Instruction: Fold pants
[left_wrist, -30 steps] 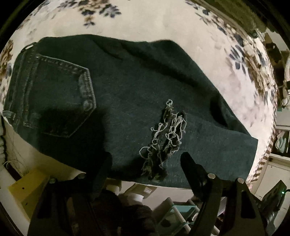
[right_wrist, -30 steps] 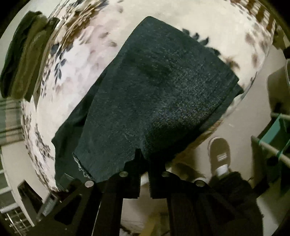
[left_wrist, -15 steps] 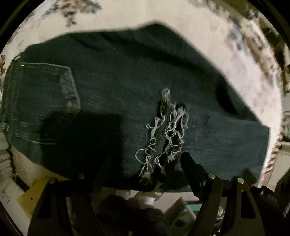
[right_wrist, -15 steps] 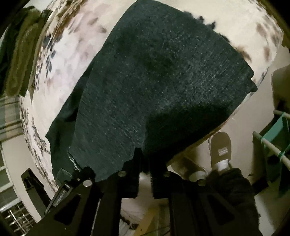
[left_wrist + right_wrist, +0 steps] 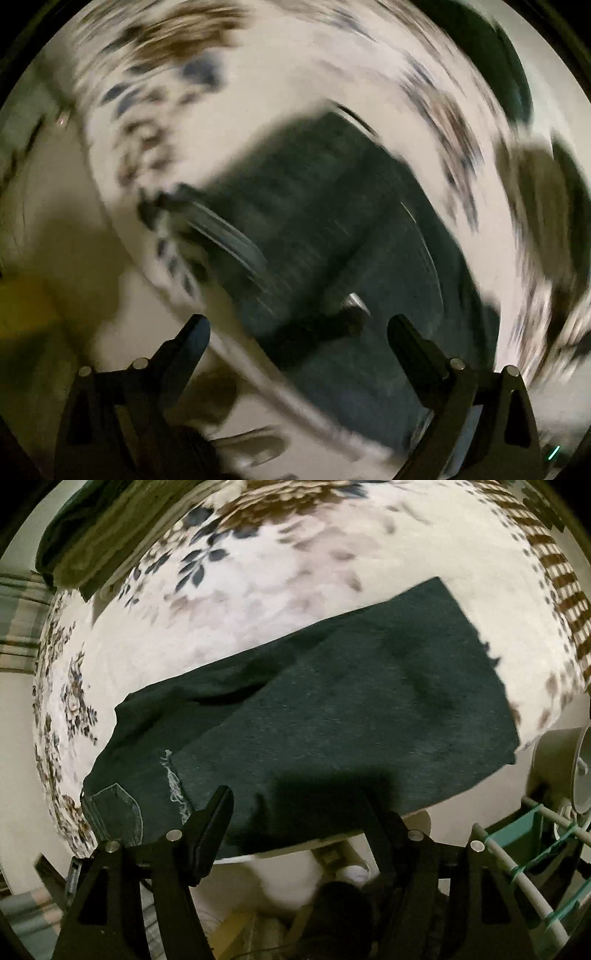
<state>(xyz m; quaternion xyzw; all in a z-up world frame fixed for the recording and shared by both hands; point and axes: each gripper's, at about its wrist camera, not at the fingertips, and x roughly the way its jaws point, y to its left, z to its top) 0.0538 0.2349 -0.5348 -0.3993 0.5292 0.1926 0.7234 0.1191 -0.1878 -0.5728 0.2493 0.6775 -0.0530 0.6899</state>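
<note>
Right gripper [image 5: 295,812] has let go of the pants [image 5: 332,709] and hangs wide at the bed's [image 5: 258,602] near edge; left gripper [image 5: 297,332] (view blurred) gapes too. Pants lie folded lengthwise, ready for the crosswise fold.

Home: floral tablecloth [image 5: 258,602], drying rack [image 5: 517,871]

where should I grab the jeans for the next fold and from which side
Probably the hem end of the jeans, at its near corner. It lies flat beside the bedspread edge, so come in low from that side. The right gripper is close, jaws open.
</note>
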